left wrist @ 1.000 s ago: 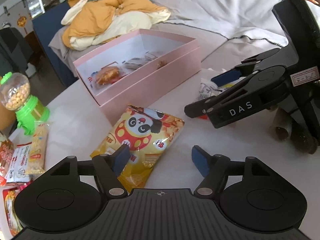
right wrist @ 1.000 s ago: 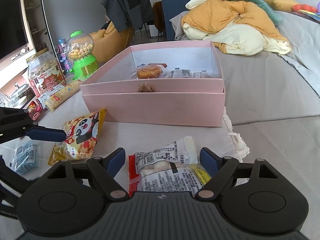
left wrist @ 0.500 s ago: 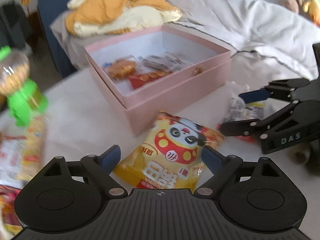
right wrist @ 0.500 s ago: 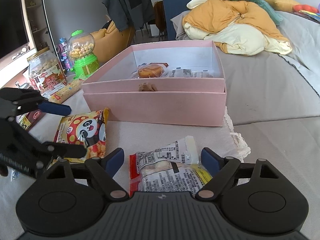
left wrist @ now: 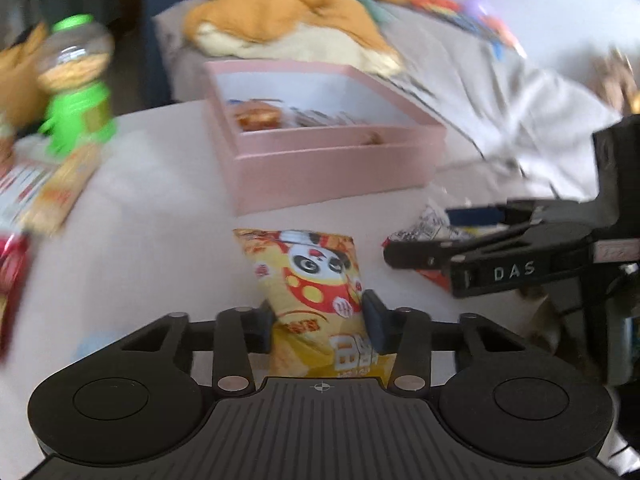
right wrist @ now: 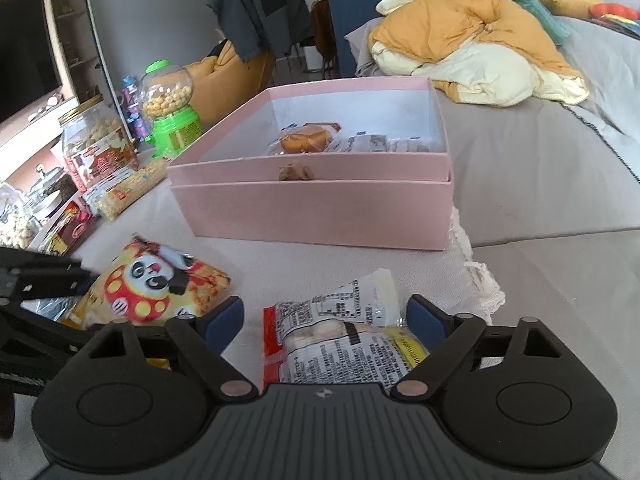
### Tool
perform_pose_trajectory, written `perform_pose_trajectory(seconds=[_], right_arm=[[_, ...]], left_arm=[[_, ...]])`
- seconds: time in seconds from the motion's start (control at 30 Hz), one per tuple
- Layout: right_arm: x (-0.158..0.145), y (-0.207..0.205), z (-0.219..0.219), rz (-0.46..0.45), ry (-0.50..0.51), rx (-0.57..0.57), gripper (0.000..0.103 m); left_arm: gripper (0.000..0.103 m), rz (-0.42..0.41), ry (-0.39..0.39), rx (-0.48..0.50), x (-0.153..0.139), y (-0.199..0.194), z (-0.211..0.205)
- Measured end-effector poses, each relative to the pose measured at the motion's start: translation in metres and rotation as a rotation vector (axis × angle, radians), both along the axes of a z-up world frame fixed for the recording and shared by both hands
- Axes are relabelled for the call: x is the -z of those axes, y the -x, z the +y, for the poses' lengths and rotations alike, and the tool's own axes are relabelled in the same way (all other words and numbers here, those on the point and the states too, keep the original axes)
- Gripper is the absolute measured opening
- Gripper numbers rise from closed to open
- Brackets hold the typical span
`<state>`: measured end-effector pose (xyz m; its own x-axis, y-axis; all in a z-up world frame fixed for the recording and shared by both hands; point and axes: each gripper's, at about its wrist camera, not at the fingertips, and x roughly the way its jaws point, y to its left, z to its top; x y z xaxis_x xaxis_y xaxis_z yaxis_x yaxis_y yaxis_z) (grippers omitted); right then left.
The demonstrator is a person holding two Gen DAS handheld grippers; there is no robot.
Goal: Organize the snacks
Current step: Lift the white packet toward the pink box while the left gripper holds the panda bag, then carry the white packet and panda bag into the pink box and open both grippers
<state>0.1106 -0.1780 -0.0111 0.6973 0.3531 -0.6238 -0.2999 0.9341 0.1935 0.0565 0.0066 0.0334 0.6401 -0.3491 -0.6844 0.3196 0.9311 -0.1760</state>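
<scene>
My left gripper point(left wrist: 318, 314) is shut on the near end of the yellow panda snack bag point(left wrist: 316, 280), which also shows in the right wrist view point(right wrist: 156, 284). A pink open box point(left wrist: 332, 160) stands beyond it with a few wrapped snacks inside; in the right wrist view point(right wrist: 312, 212) it holds a wrapped bun point(right wrist: 306, 140). My right gripper point(right wrist: 326, 316) is open, its fingers either side of a white and red wrapped snack point(right wrist: 344, 340) lying on the table. The right gripper also appears in the left wrist view point(left wrist: 480, 240), over that snack.
A green candy dispenser point(right wrist: 170, 116), a snack jar point(right wrist: 98, 148) and several snack packs point(right wrist: 120, 196) stand at the table's left. A bed with a heap of orange and cream clothes point(right wrist: 472, 40) lies behind the box.
My left gripper moved forward over the panda bag and closed on its near end; the view swung and blurred. My right gripper stays open around the white wrapped snack.
</scene>
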Motion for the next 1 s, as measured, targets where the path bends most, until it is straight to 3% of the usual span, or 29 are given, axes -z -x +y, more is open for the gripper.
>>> perform_pose_trajectory(seconds=[0.07,0.13,0.27,0.43,0.47,0.53,0.57,0.67,0.7,0.73,0.8,0.9,0.97,1.0], right_arm=[[0.0,-0.001,0.002,0.018,0.007,-0.047,0.103],[0.0,0.002,0.004,0.024,0.041,-0.082,0.103],[0.002,0.018,0.013,0.007,0.14,-0.12,0.103],[0.001,0.016,0.009,0.017,0.111,-0.106,0.102],[0.0,0.014,0.008,0.021,0.106,-0.09,0.098],[-0.003,0.015,0.011,0.01,0.16,-0.06,0.076],[-0.007,0.017,0.013,0.002,0.185,-0.073,0.074],[-0.022,0.027,0.011,-0.002,0.174,-0.099,0.058],[-0.028,0.03,0.009,-0.001,0.169,-0.099,0.04],[-0.035,0.033,0.006,-0.004,0.159,-0.094,0.03],[-0.048,0.037,-0.001,-0.011,0.125,-0.099,0.026],[-0.058,0.044,-0.011,-0.039,0.111,-0.121,0.028],[-0.052,0.045,-0.015,-0.028,0.114,-0.13,0.049],[-0.046,0.044,-0.015,-0.013,0.11,-0.127,0.069]], left_arm=[[0.044,-0.05,-0.041,-0.08,-0.003,0.023,0.005],[0.043,-0.095,-0.059,-0.144,-0.003,0.043,0.014],[0.044,-0.07,0.052,-0.167,0.011,0.06,0.034],[0.045,-0.105,0.1,-0.176,0.015,0.065,0.04],[0.045,-0.105,0.104,-0.175,0.015,0.065,0.041],[0.044,-0.105,0.103,-0.173,0.016,0.067,0.041],[0.045,-0.105,0.096,-0.167,0.015,0.066,0.04],[0.046,-0.1,0.072,-0.124,0.014,0.063,0.033],[0.045,-0.1,0.071,-0.116,0.014,0.062,0.032],[0.044,-0.099,0.078,-0.12,0.014,0.061,0.031],[0.043,-0.1,0.086,-0.134,0.014,0.059,0.029],[0.043,-0.1,0.079,-0.143,0.014,0.057,0.025],[0.043,-0.101,0.068,-0.149,0.014,0.058,0.023],[0.044,-0.098,0.066,-0.155,0.015,0.058,0.022]])
